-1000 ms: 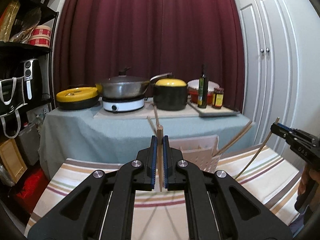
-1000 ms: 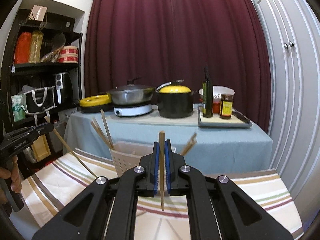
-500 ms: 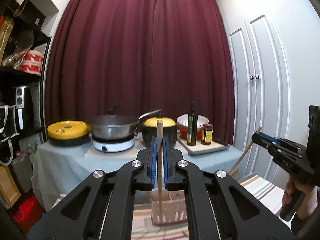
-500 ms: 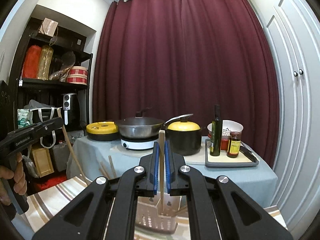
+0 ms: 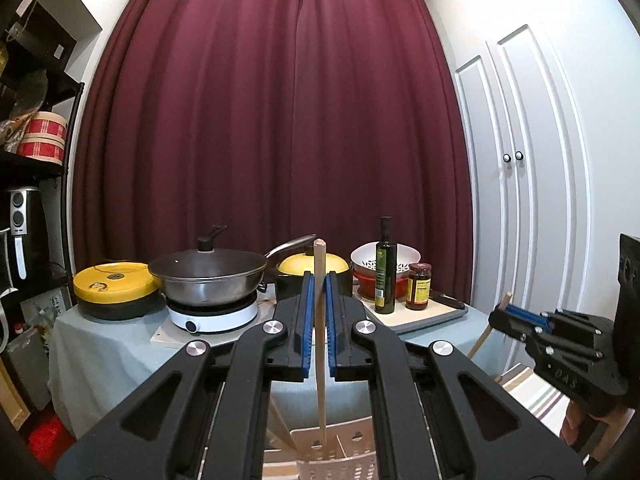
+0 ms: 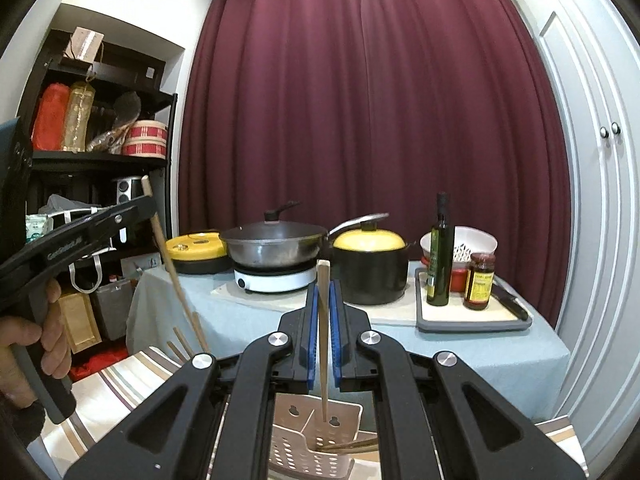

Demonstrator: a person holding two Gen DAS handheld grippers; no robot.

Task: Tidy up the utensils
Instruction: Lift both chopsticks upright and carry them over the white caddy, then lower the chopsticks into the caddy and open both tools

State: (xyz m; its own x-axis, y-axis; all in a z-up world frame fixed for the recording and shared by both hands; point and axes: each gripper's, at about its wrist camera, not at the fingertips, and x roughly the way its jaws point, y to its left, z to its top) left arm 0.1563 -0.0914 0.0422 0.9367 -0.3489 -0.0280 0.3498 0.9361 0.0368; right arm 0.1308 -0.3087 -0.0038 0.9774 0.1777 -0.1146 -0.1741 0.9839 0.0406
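Both hand-held grippers, left [image 5: 317, 320] and right [image 6: 325, 328], have risen off the striped desk, each clamped on a pale wooden chopstick [image 5: 320, 344] hanging tip-down over the white perforated plastic utensil basket [image 6: 312, 440] at 6 o'clock, so release looks next.

Two held chopsticks [image 5: 320, 320], perhaps four more, one basket [image 6: 312, 440]

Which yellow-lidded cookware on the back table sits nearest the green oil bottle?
The black pot with the domed yellow lid, right of the wok; the flat yellow-lidded pan sits far left of the green oil bottle.
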